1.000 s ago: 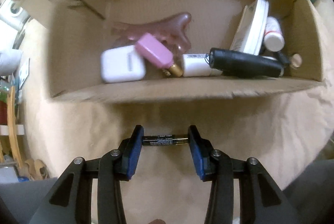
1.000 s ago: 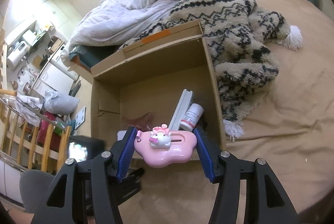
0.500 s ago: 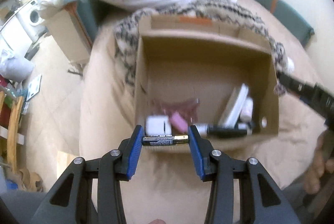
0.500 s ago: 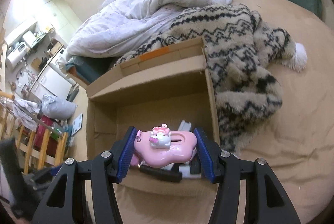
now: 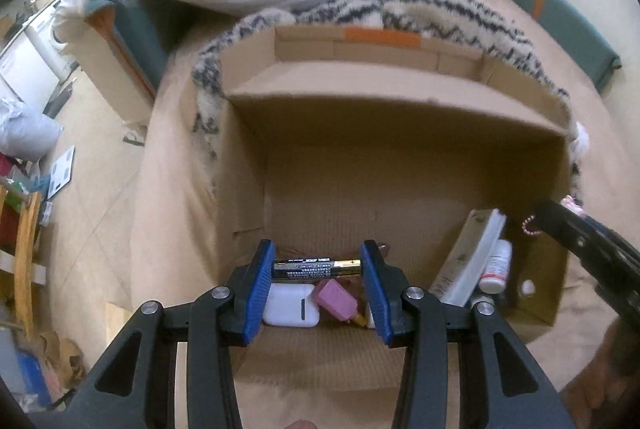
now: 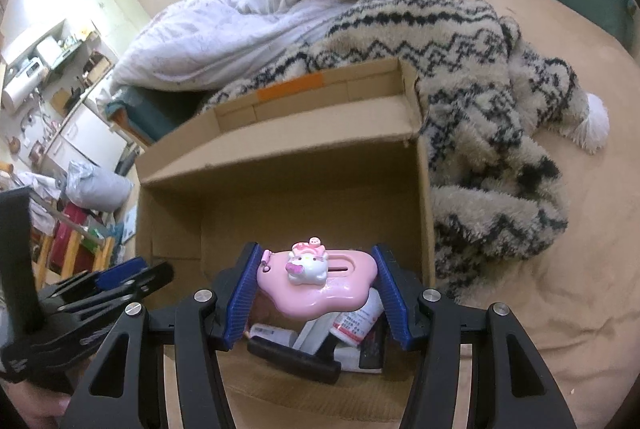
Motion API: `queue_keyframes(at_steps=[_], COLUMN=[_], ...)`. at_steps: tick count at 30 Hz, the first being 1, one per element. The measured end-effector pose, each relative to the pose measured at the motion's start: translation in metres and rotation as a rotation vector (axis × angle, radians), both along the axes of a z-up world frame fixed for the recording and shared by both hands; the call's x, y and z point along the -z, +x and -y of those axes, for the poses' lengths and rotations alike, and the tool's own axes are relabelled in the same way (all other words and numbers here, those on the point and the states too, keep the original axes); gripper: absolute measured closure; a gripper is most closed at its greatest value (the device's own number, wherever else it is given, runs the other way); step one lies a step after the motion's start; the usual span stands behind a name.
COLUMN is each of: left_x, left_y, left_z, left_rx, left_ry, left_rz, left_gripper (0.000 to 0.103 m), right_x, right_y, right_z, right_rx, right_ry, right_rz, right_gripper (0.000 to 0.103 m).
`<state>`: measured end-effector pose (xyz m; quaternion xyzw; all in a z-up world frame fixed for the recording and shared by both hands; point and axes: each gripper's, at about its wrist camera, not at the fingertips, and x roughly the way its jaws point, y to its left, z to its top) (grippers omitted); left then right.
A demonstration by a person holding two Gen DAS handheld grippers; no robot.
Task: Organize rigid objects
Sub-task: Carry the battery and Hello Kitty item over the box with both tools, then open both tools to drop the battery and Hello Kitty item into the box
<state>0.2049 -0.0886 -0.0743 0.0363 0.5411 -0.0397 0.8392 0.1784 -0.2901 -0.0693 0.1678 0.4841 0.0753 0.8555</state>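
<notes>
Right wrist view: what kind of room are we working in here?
Most likely a bedroom in a small home: the cardboard box sits on a bed with a white duvet and patterned fleece blanket, with kitchen-like appliances at far left.

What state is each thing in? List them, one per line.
Left claw: shut on battery, crosswise, above box.
Right claw: shut on pink cloud case, above box.
Cardboard box: open, partly filled.
White case: closed, lying in box.
</notes>
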Motion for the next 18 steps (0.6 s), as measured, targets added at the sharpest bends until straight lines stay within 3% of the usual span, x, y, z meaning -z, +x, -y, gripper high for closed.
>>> queue_keyframes(at_steps=[6,18], left_x=[0.022,0.031], left_y=[0.003,0.002], left_z=[0.003,-0.002], left_rx=[0.002,0.001], left_ry=[0.011,0.031], left_rz=[-0.042,-0.052], left_gripper=[0.063,0.063], right_x=[0.014,0.022], right_y=[0.001,0.000], right_z=[-0.006,-0.012], right_rx=[-0.020,-0.032], right_ry=[-0.017,-0.030], right_rz=[-0.047,-0.077], right_gripper=[0.043,0.043])
